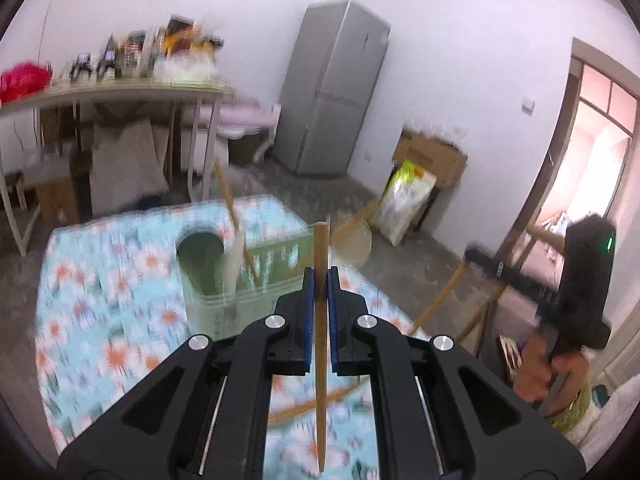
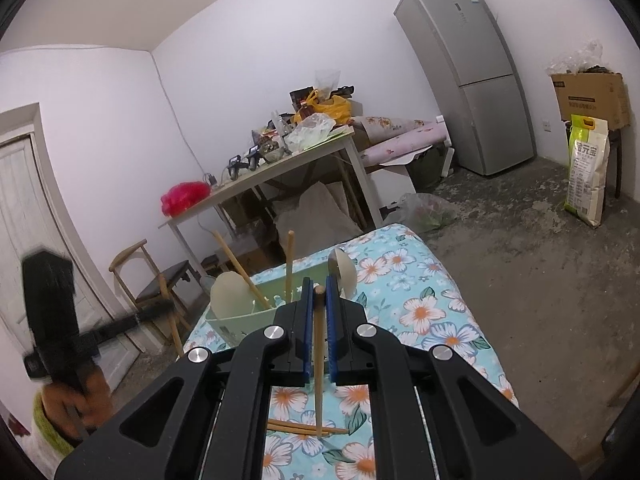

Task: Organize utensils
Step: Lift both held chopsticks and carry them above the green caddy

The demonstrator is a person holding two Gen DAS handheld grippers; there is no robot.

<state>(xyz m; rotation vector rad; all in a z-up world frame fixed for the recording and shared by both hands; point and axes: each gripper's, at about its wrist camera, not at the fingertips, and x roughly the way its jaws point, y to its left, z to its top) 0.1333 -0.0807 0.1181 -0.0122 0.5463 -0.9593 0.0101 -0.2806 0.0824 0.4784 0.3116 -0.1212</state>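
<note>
Chopstick (image 1: 320,320), wooden: one clamped upright between the blue pads (image 1: 306,312) of my left gripper (image 1: 319,280), its upper end standing above the fingertips and its point hanging down over the floral tablecloth (image 1: 100,320). This view is blurred.

Chopstick, second (image 2: 318,356): pinched the same way in my right gripper (image 2: 318,292), fingers closed to the width of the stick, its lower end reaching down to the loose chopsticks.

Loose chopsticks (image 2: 304,427): lying flat on the cloth beneath my right fingers.

Green basket (image 2: 232,322): on the cloth ahead of both grippers, holding pale spoons (image 2: 230,294) and upright chopsticks (image 2: 289,264).

Background: cluttered table (image 2: 256,176), grey fridge (image 2: 476,80), cardboard box (image 2: 588,94).
</note>
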